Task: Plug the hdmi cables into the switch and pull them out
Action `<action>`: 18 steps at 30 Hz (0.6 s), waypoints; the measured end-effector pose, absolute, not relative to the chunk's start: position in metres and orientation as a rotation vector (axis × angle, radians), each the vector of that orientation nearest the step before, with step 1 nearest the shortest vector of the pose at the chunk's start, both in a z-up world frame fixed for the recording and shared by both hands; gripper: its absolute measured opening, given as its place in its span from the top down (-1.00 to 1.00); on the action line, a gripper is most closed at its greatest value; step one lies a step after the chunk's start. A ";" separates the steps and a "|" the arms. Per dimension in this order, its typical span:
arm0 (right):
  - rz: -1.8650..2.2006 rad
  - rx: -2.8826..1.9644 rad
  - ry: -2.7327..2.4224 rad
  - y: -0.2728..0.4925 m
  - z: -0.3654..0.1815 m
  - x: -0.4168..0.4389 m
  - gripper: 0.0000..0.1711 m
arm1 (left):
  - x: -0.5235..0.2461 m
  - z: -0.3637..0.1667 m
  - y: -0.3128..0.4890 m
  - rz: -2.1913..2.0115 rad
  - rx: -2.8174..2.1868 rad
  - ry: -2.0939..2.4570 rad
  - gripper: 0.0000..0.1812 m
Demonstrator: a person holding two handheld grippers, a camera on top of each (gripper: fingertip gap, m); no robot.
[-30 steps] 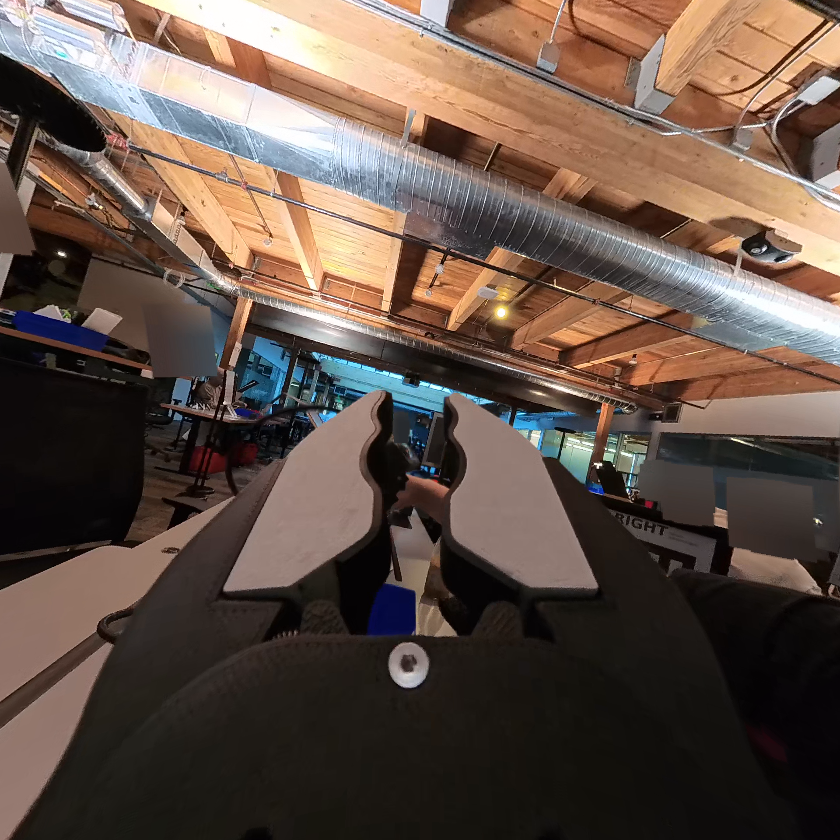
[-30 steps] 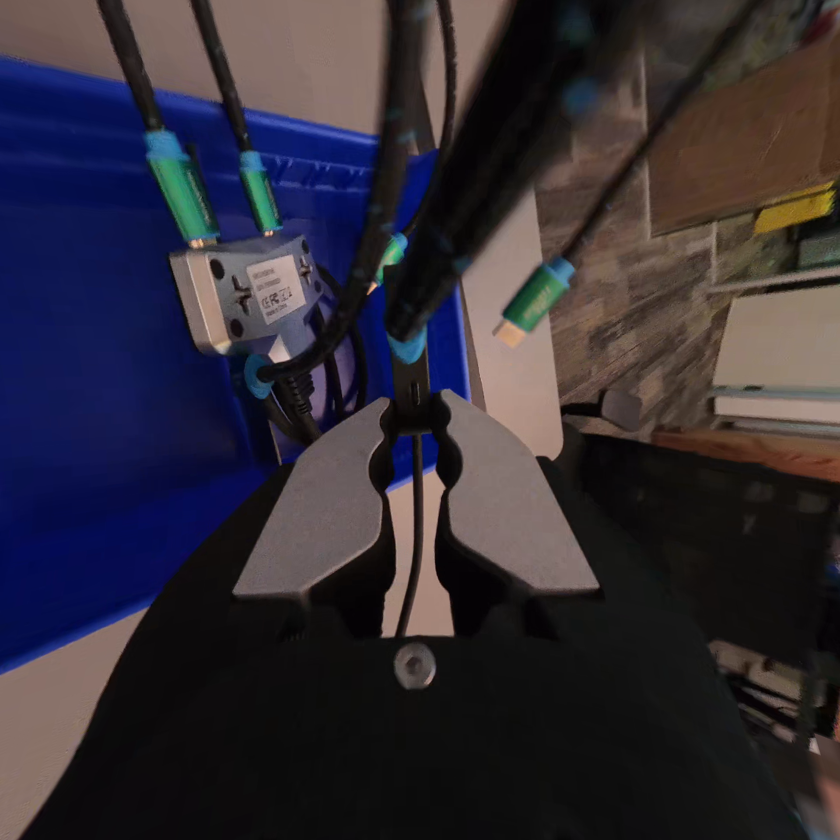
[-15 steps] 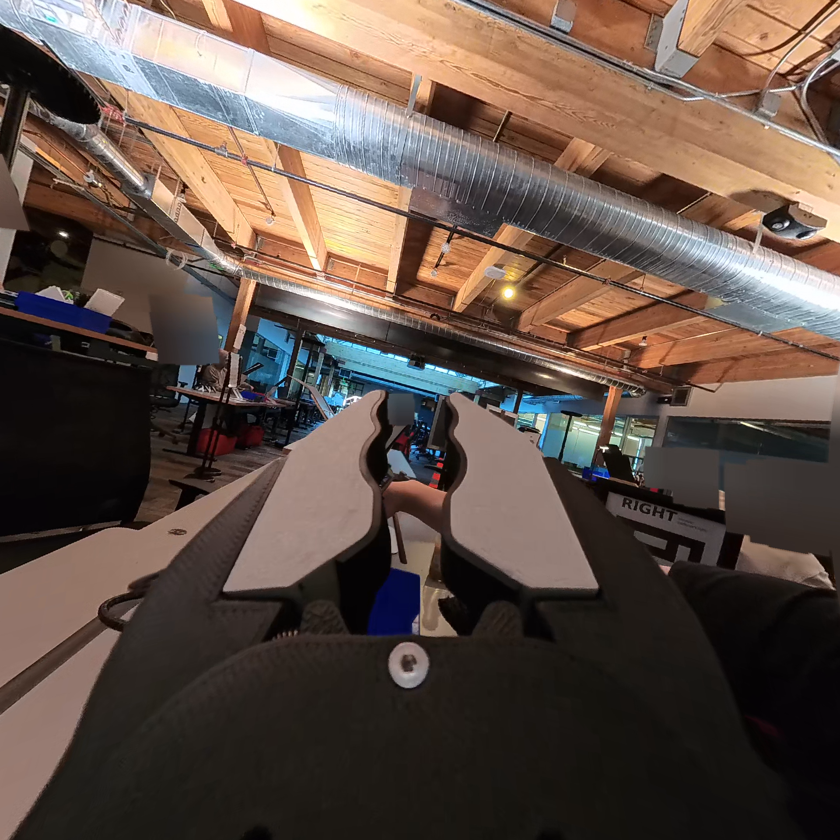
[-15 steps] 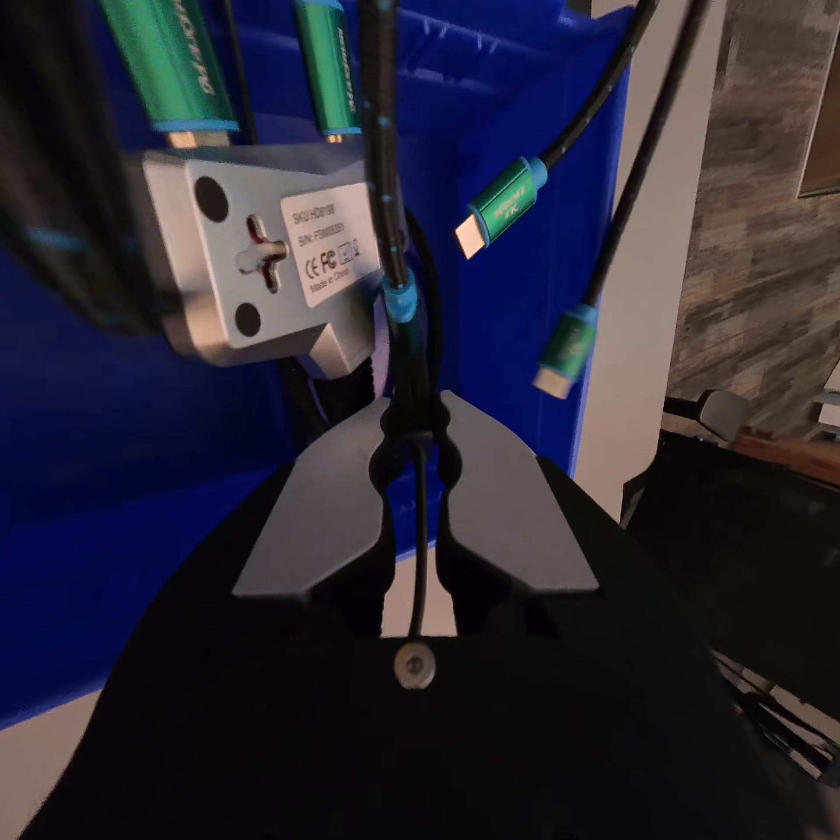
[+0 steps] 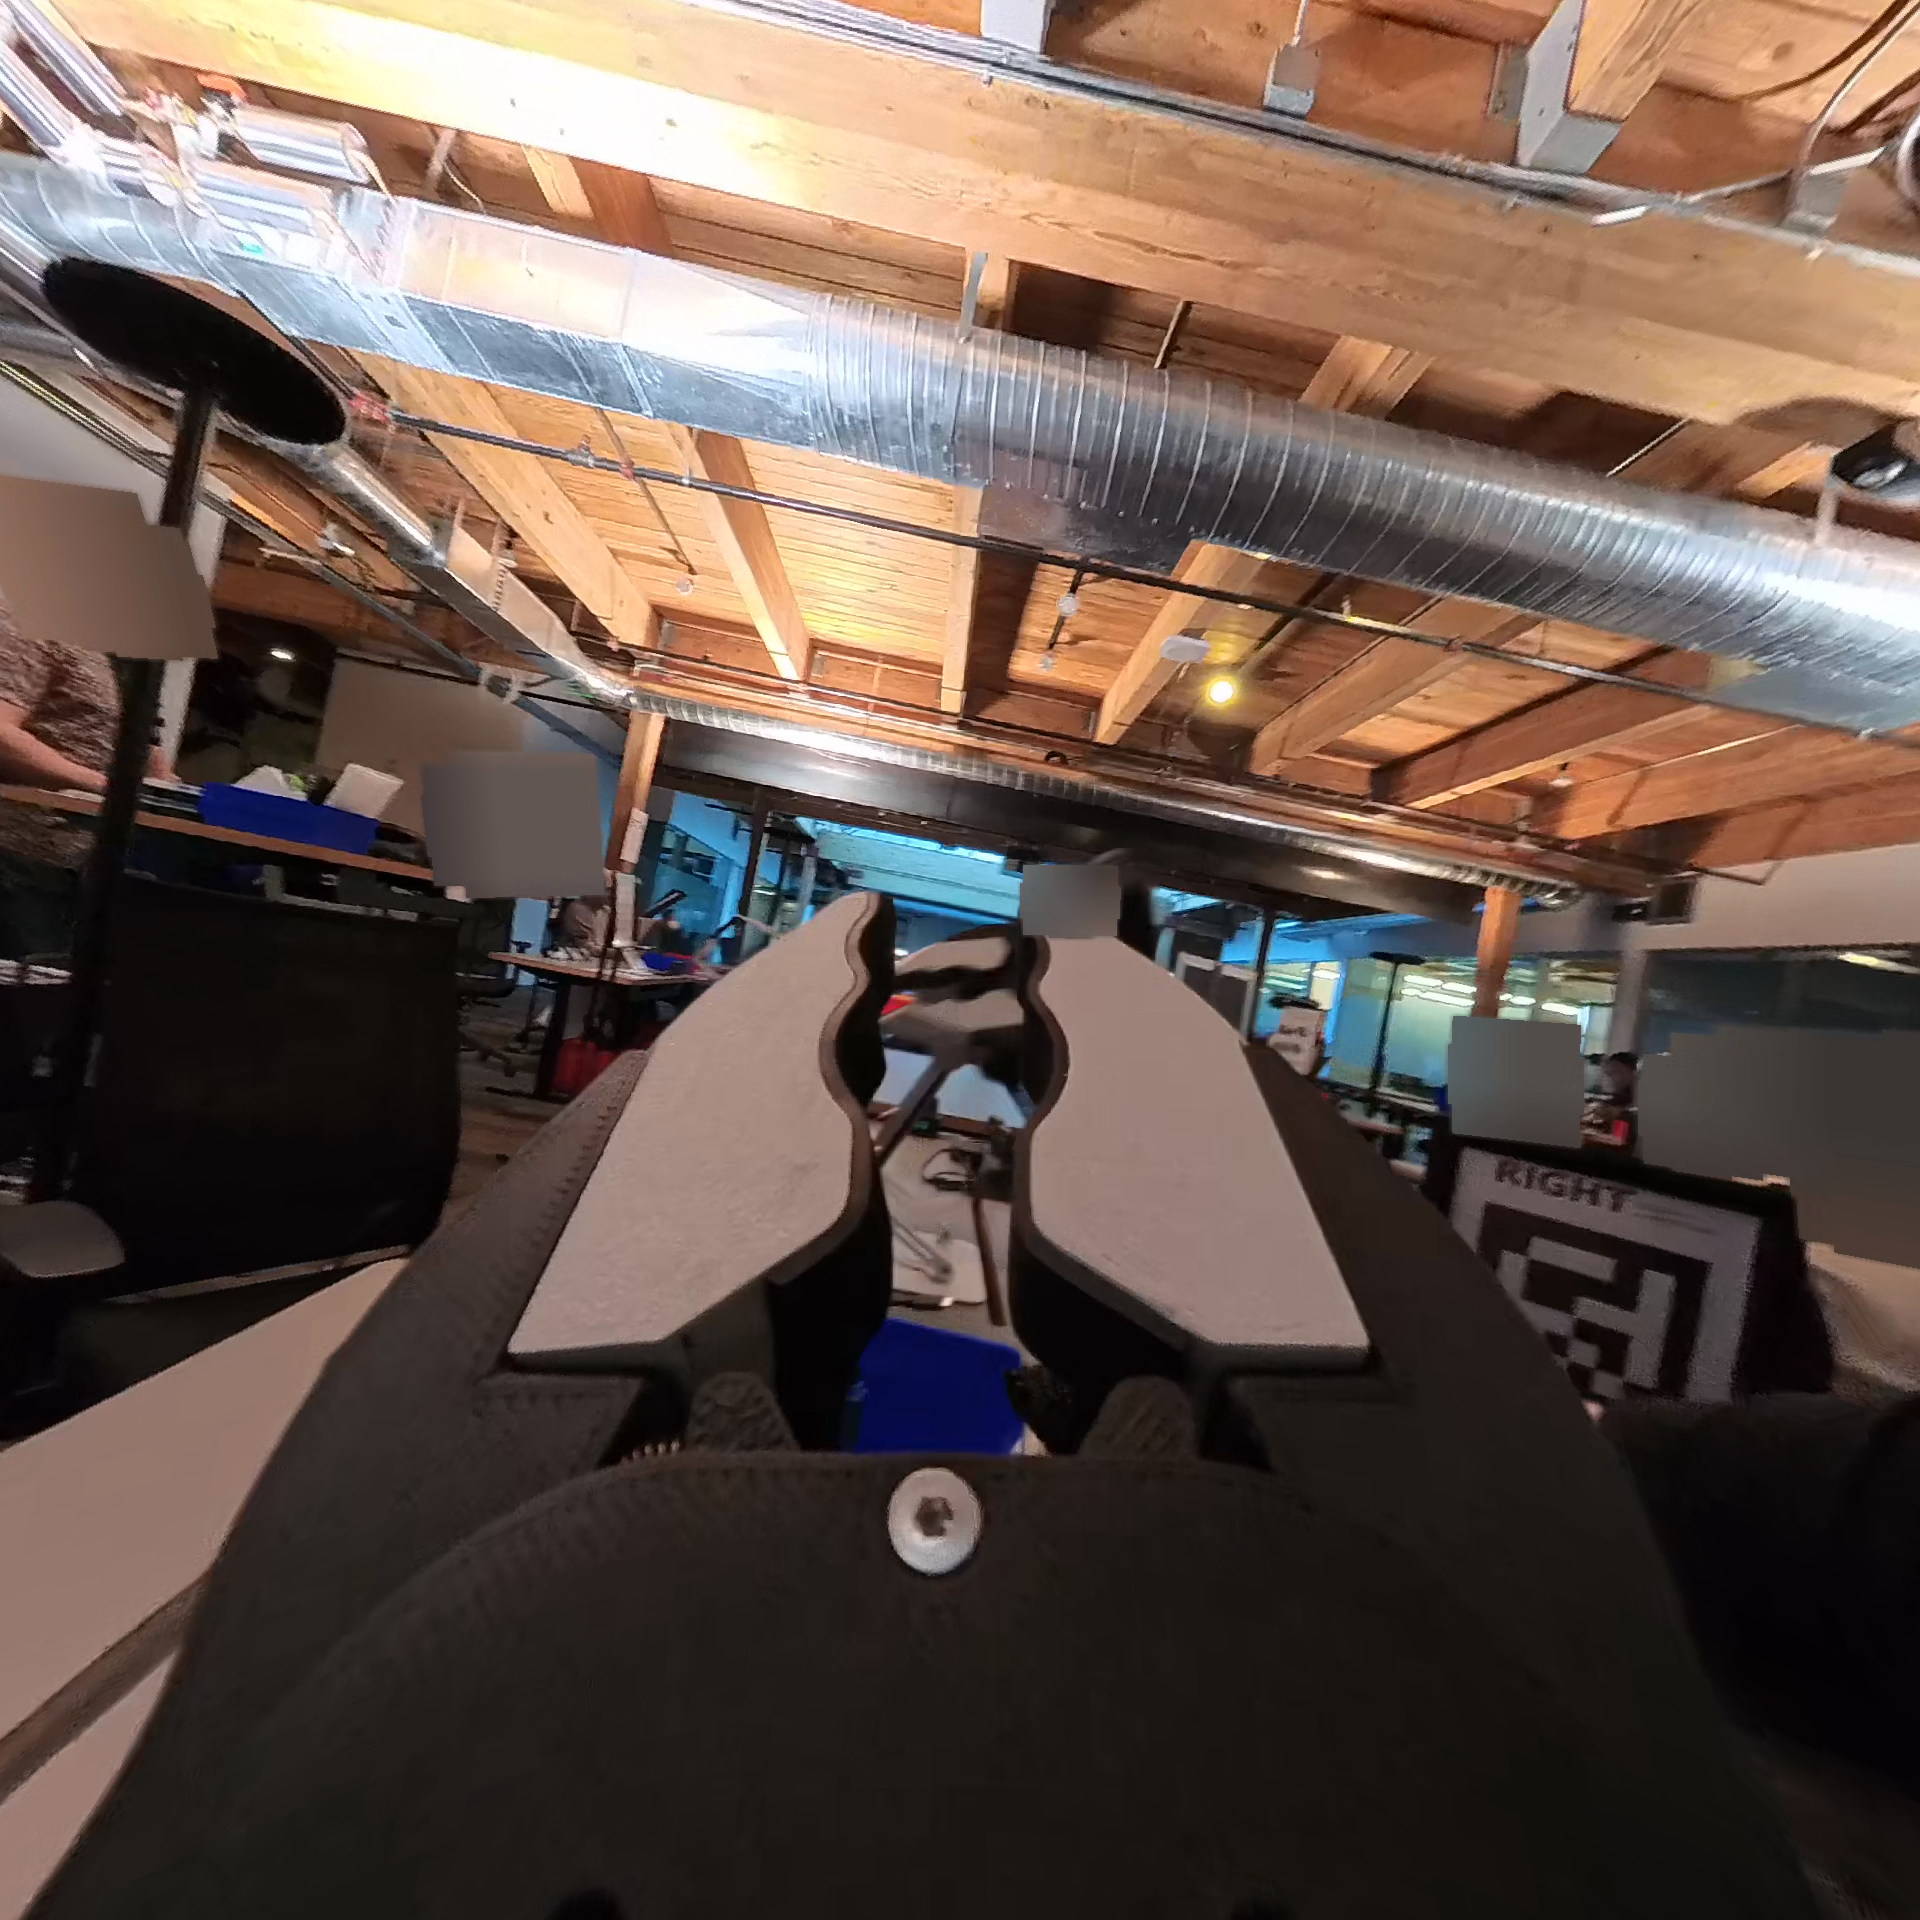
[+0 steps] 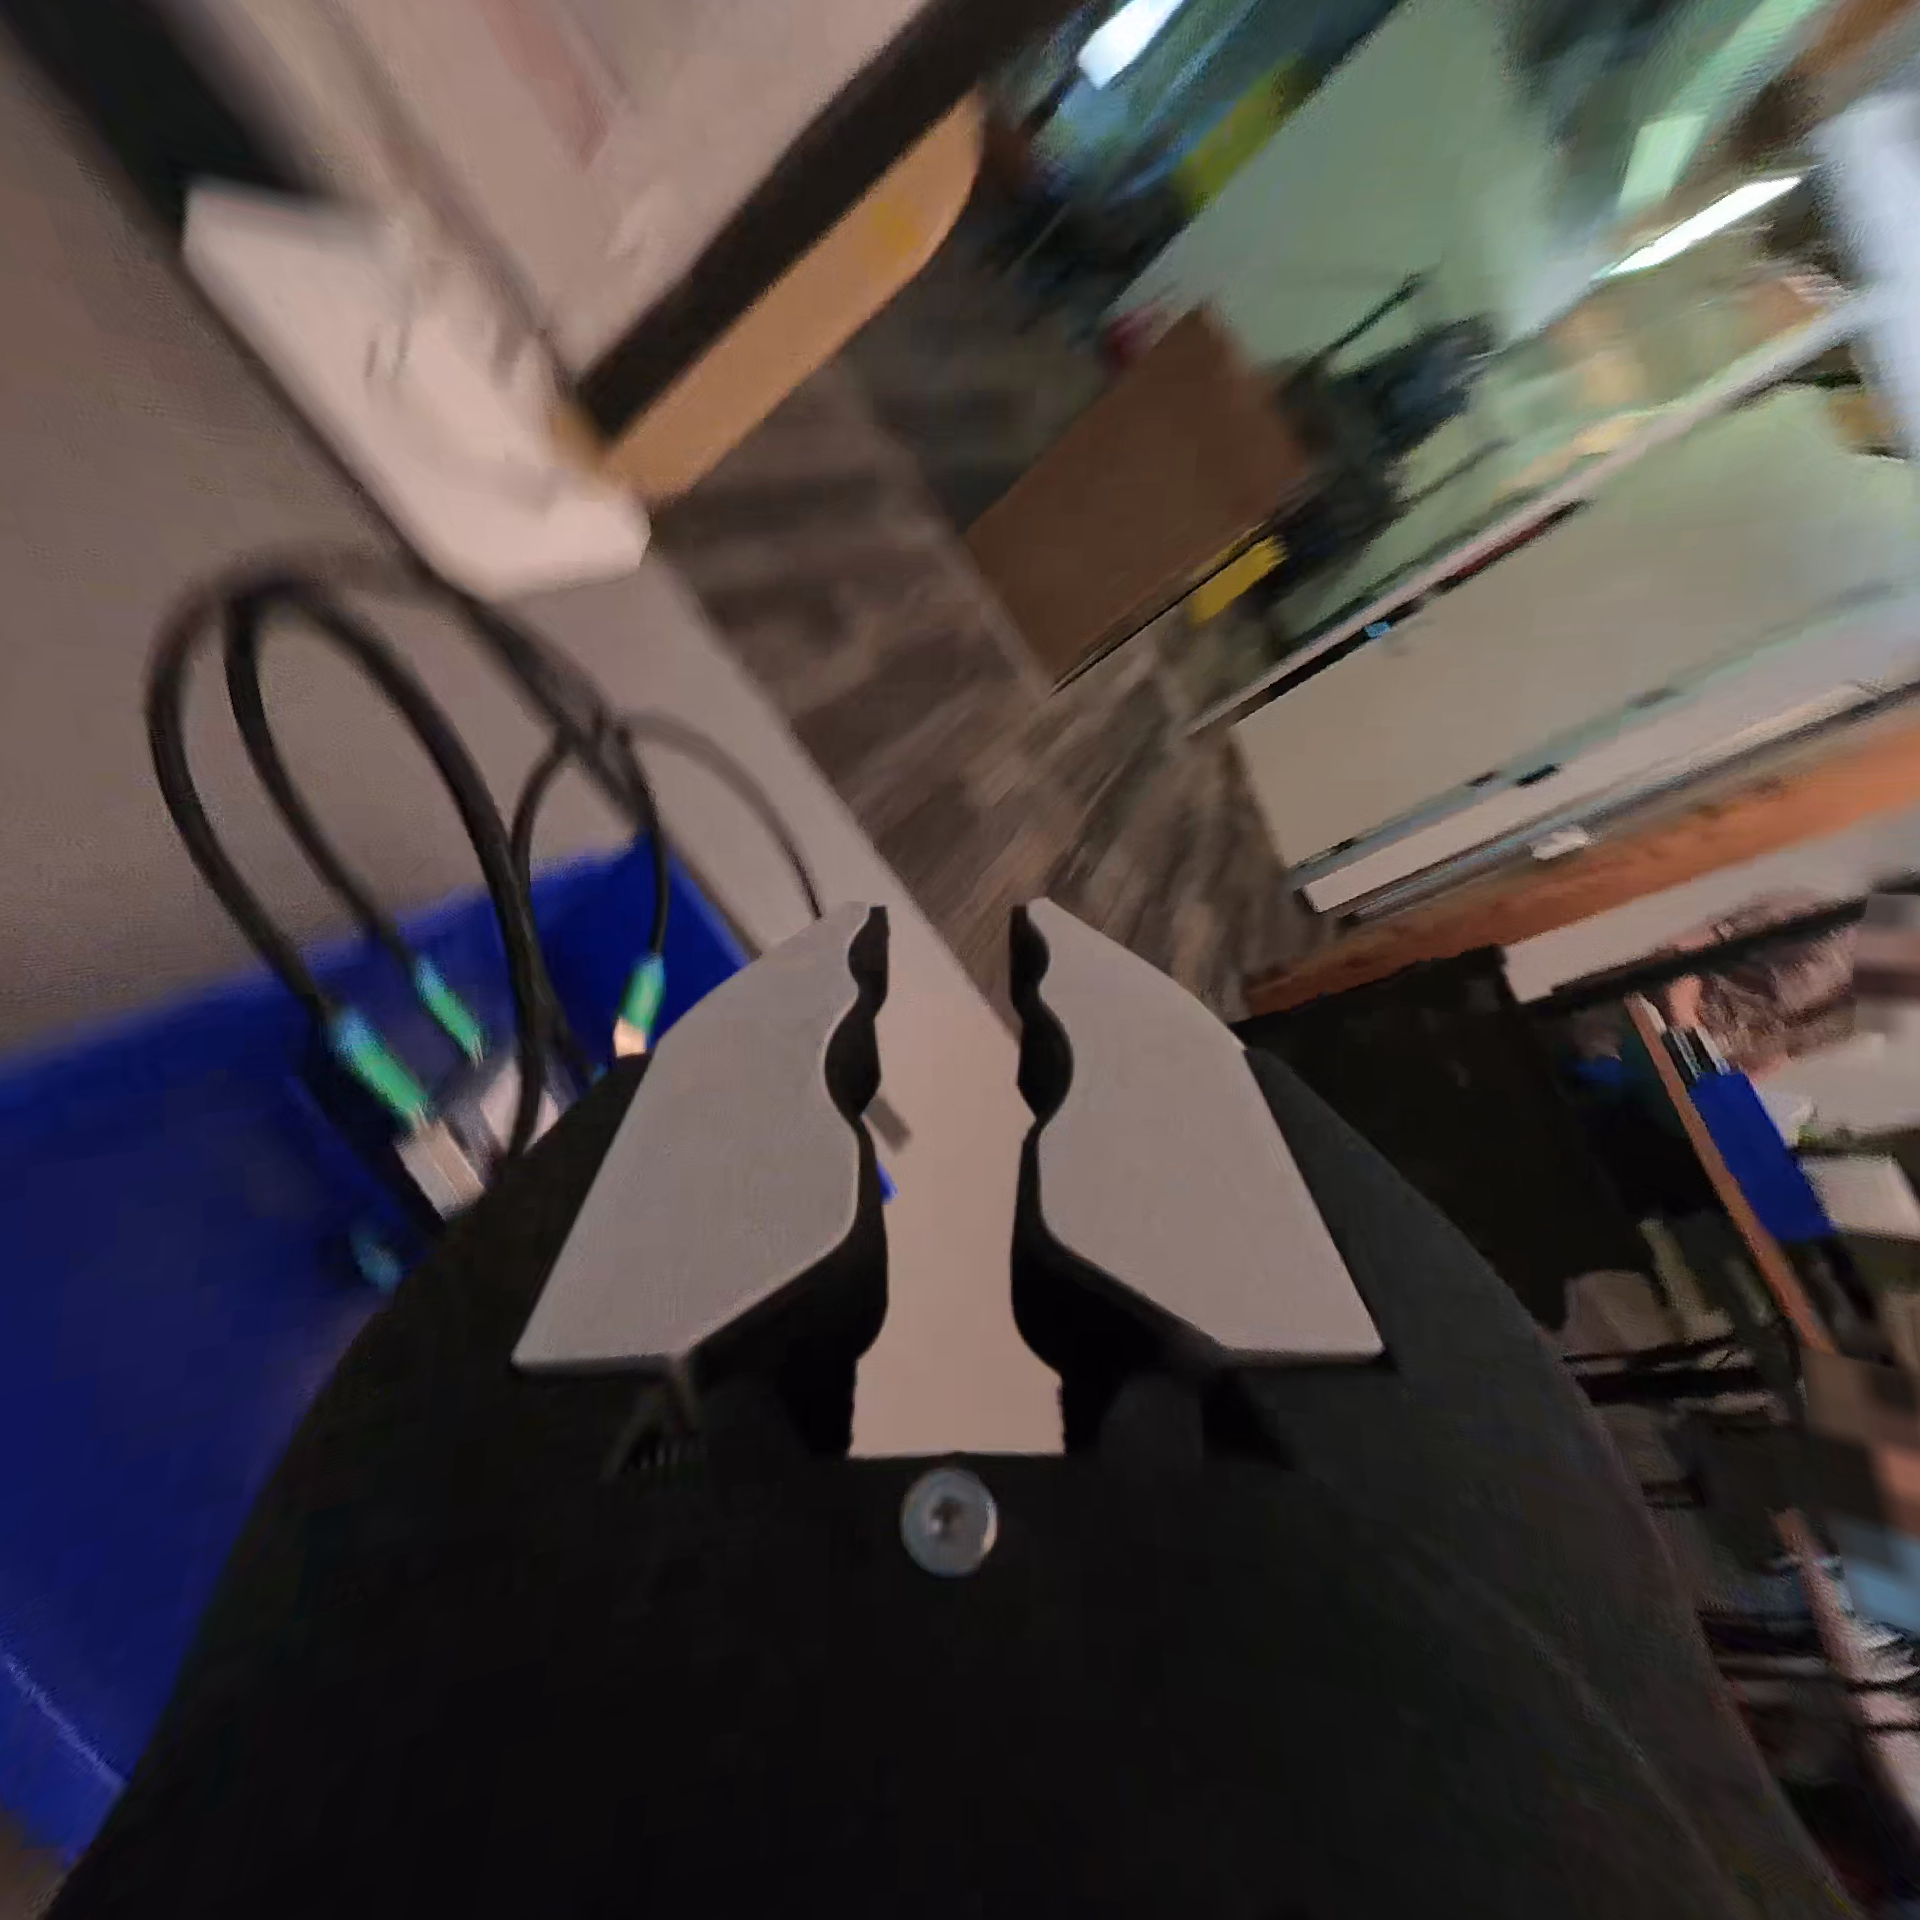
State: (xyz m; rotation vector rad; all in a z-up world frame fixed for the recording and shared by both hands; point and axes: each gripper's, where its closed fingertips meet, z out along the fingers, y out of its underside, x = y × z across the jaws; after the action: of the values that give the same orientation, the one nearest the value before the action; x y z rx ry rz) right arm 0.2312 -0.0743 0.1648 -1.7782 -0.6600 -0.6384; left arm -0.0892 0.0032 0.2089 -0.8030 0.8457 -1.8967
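Note:
The right wrist view is blurred by motion. My right gripper [image 6: 948,925] is open a little and empty, above the white table edge. To its left, black HDMI cables [image 6: 208,831] loop down into a blue bin [image 6: 156,1143]. Two green plugs [image 6: 379,1070] sit at the grey switch [image 6: 431,1164], which is partly hidden behind my gripper. A third green plug [image 6: 642,1003] hangs loose beside them. My left gripper [image 5: 956,935] points up toward the ceiling, slightly open and empty. The blue bin [image 5: 935,1382] shows low between its fingers.
The white table [image 5: 156,1455] runs along the left. The right gripper's body with a black-and-white marker tag [image 5: 1600,1299] is at the right of the left wrist view. A white box [image 6: 395,364] lies on the table beyond the cables. Desks and people are in the background. Spacing between my two grippers at the tips: around 35 centimeters. The grey switch [image 6: 431,1164] lies some 20 centimeters from my right tips, 40 centimeters from my left tips.
My right gripper has let go of the thin cable it held, pulled back from the bin and swung fast. The switch and cables now rest in the bin. My left gripper shifted only slightly.

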 end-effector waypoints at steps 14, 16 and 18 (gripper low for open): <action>-0.214 -2.264 0.472 -0.174 -0.007 0.326 0.62 | -0.132 0.237 -0.031 -1.667 -1.027 0.806 0.54; -0.087 -2.371 0.481 -0.172 -0.040 0.322 0.60 | -0.144 0.232 -0.019 -1.486 -1.180 0.817 0.39; 0.045 -2.459 0.457 -0.167 -0.063 0.312 0.60 | -0.170 0.217 0.012 -1.164 -1.362 0.802 0.24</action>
State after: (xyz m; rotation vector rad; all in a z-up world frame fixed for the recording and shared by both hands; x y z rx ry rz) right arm 0.3117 -0.1675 -0.0635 -2.4592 0.4566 0.0449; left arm -0.1700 0.0115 0.2172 -1.3616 0.8022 -1.1637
